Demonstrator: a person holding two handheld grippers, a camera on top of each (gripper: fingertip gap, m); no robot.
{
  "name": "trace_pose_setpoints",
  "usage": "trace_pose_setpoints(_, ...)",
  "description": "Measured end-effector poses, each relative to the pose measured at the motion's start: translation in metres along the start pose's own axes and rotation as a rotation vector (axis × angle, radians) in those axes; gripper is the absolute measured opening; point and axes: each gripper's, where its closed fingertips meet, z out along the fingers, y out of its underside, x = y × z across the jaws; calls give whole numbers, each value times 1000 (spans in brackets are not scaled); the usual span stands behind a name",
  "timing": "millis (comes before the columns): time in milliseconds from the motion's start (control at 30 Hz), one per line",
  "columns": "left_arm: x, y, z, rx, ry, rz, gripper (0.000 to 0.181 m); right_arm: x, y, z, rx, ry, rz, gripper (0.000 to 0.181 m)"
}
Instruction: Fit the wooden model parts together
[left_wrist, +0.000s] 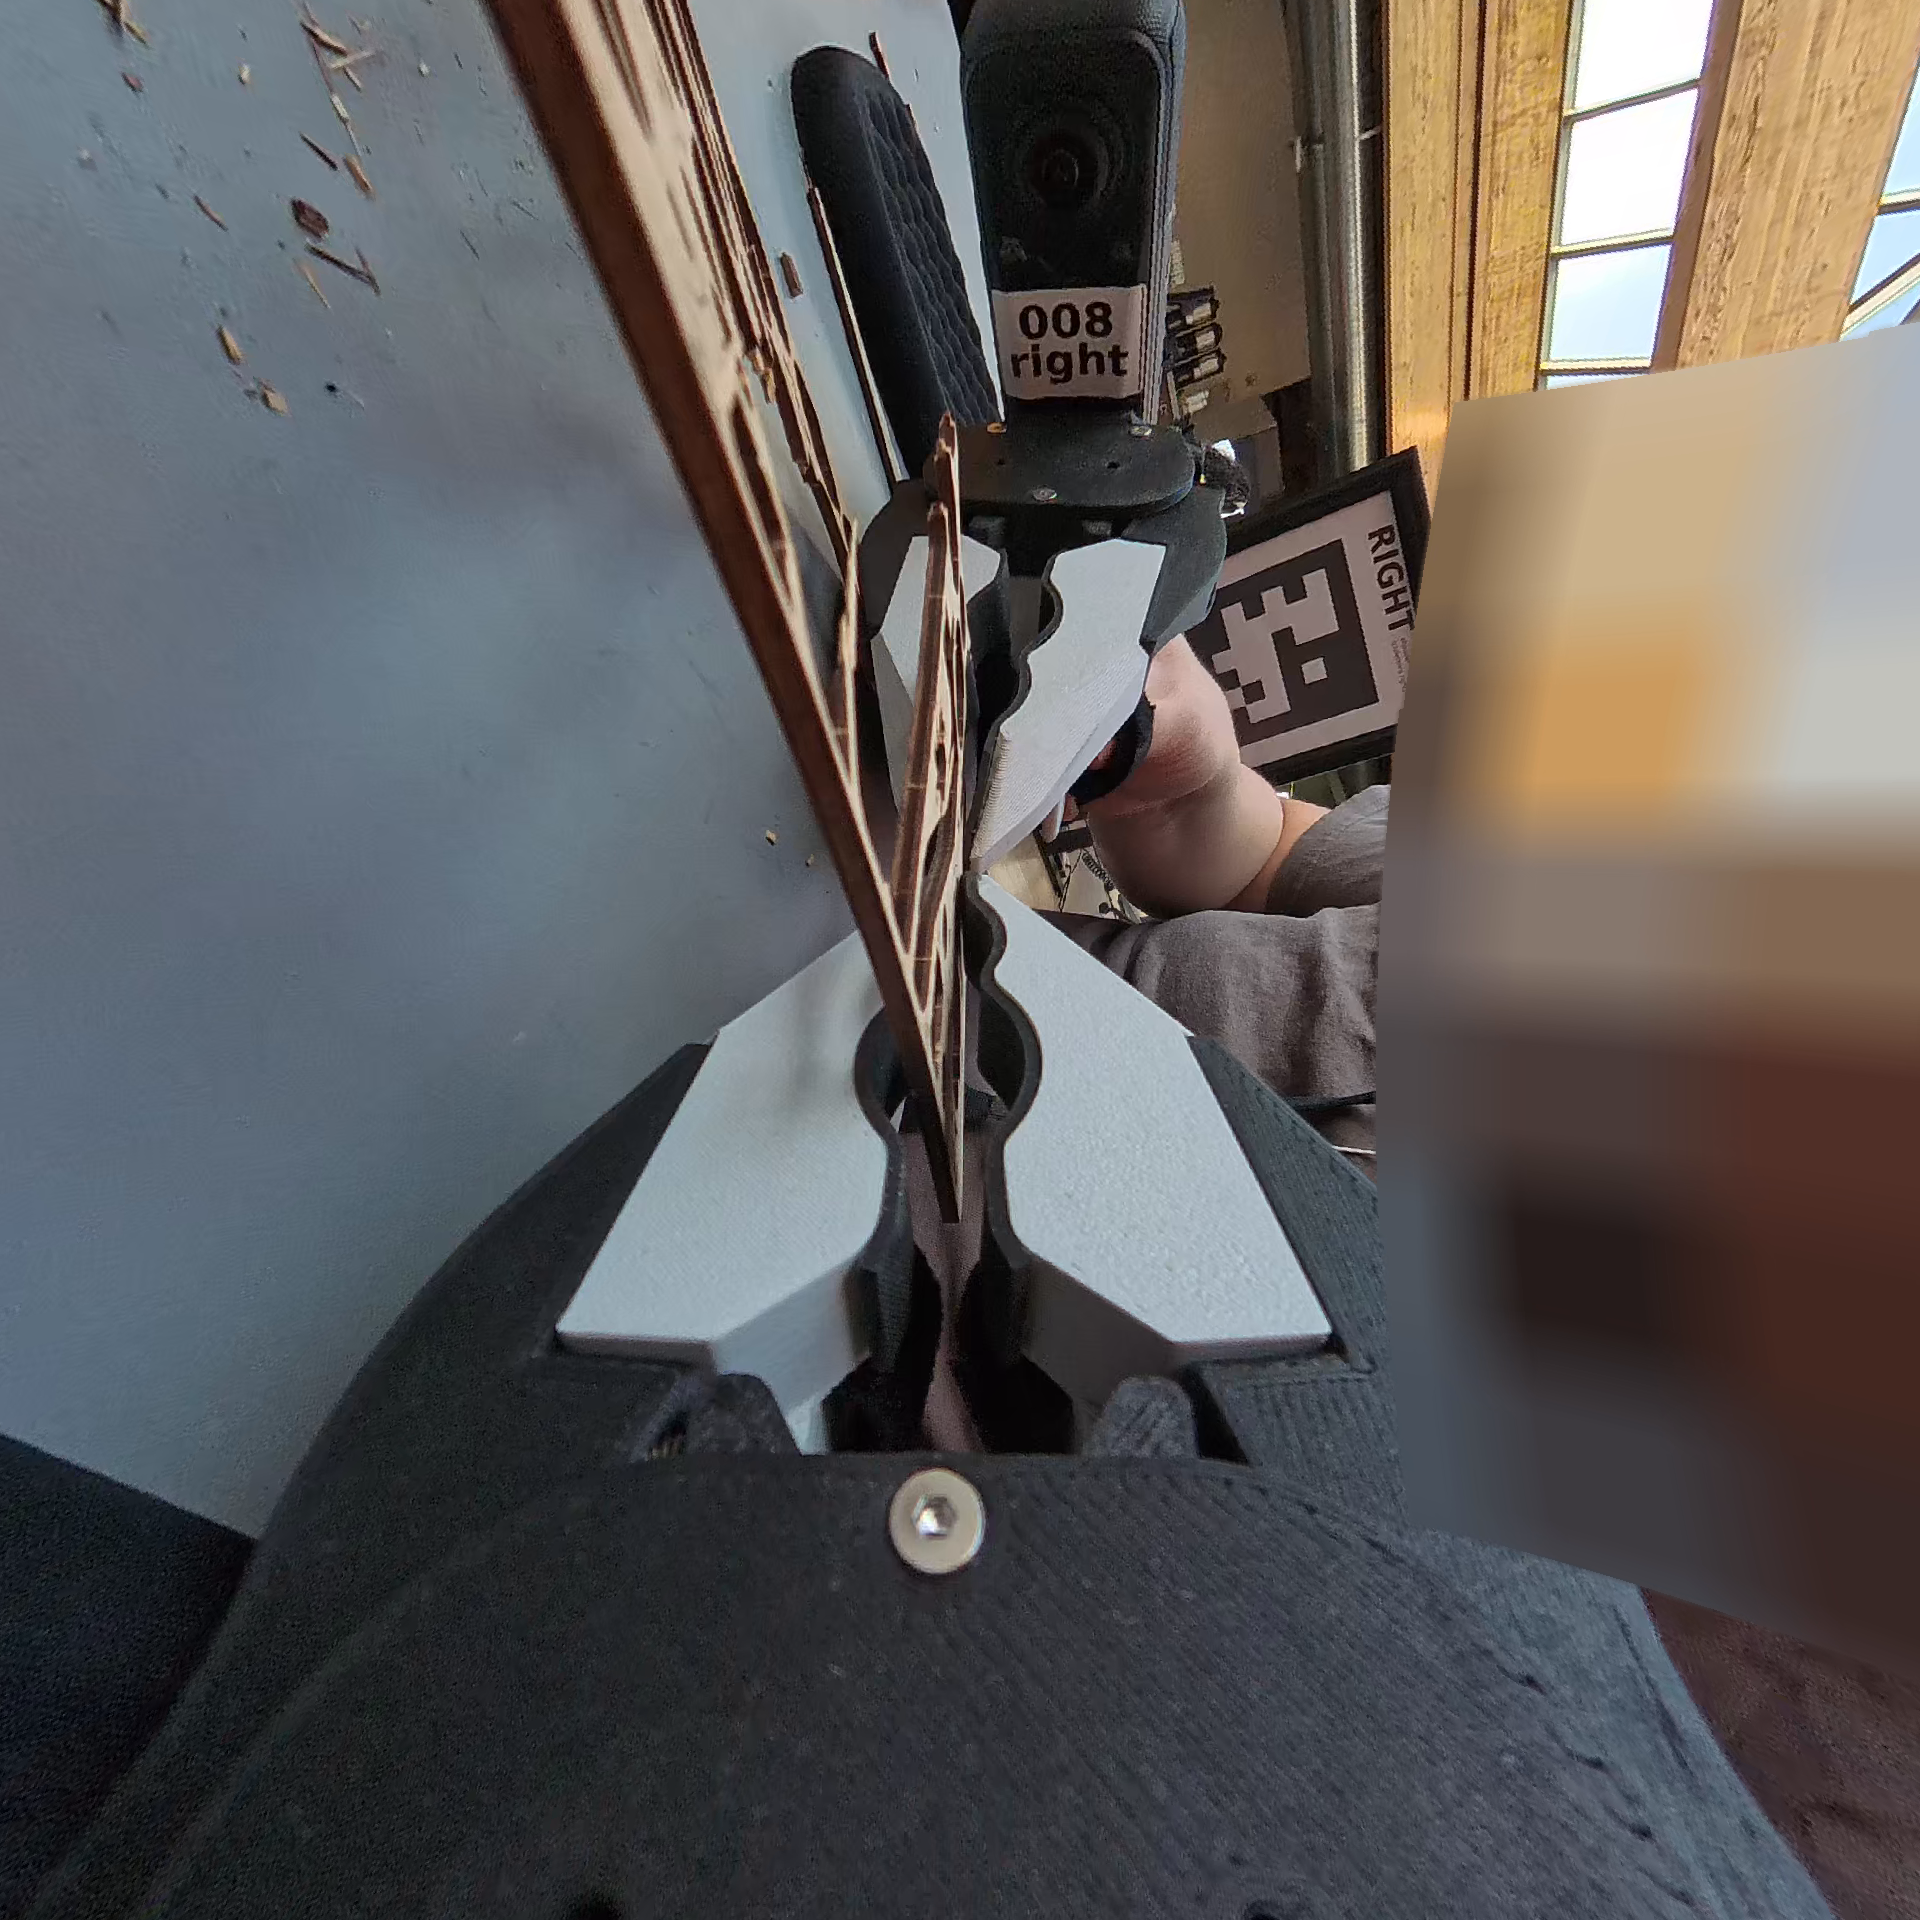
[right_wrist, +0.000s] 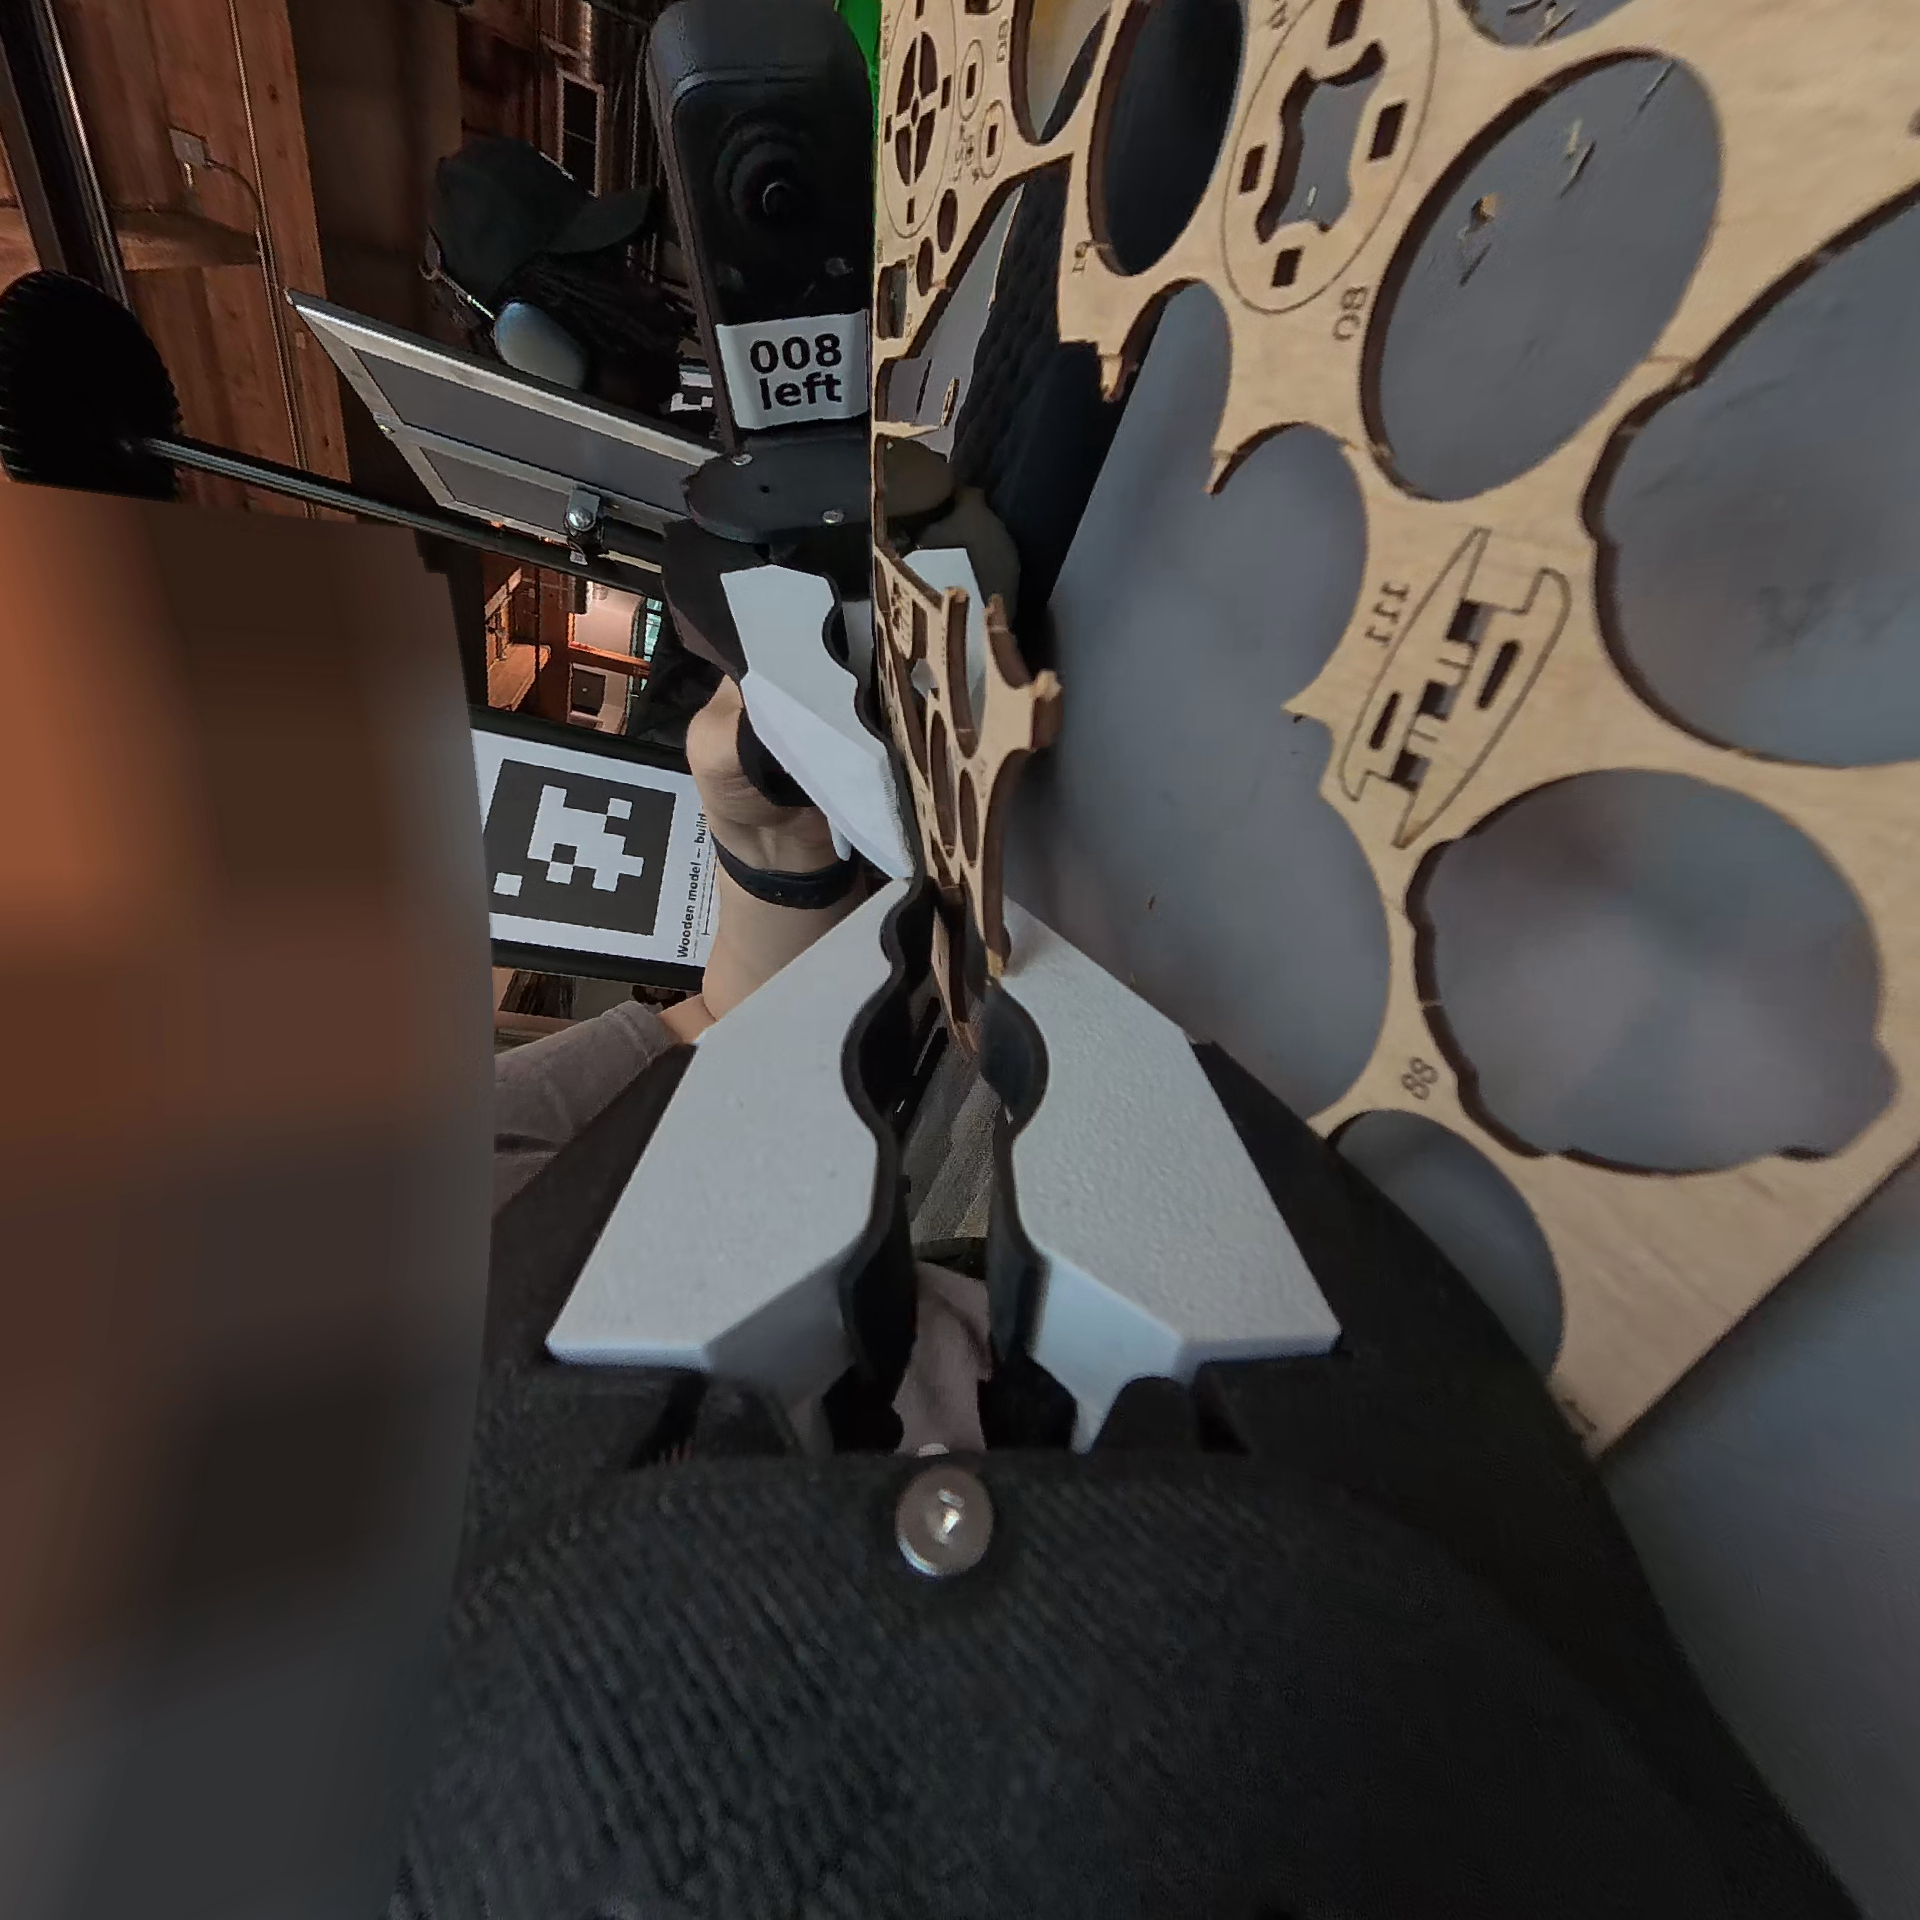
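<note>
A thin laser-cut wooden part (left_wrist: 940, 790) with round holes is held edge-on between the two grippers, which face each other tip to tip. My left gripper (left_wrist: 925, 935) is shut on its near end. My right gripper (right_wrist: 956, 914) is shut on the other end of the part (right_wrist: 1013, 665). I cannot tell whether it is one piece or two pressed together. The right gripper (left_wrist: 977, 821) shows opposite in the left wrist view. The left gripper (right_wrist: 894, 862) shows opposite in the right wrist view.
A large plywood sheet (right_wrist: 1662, 1247) with many cut-out holes lies on the grey table (right_wrist: 1195, 779), close beside the grippers; its edge shows in the left wrist view (left_wrist: 665, 260). Wood splinters (left_wrist: 322, 239) are scattered there. A black pad (left_wrist: 894, 229) and marker boards (left_wrist: 1309, 623) stand behind. Both grippers' tips are close together, under 4 cm apart.
</note>
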Motion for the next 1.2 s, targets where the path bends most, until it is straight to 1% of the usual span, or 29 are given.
trace_pose_setpoints(133, -3, 2, 2, 18, -23, -21, 0, 3, 2, -1, -26, -2, 34, 4)
trace_pose_setpoints(233, -8, 2, 3, 27, -75, 2, 0, 8, 3, -1, -40, 38, 5, 5)
trace_pose_setpoints(433, -12, 4, 3, 22, -137, 40, 0, 14, 4, 1, -40, 86, -17, 7)
trace_pose_setpoints(900, -18, 7, 3, 19, -189, 82, 1, 20, 7, 3, -53, 147, -56, 9)
trace_pose_setpoints(1200, -19, 7, 3, 22, -190, 92, 1, 21, 7, 4, -55, 148, -59, 9)
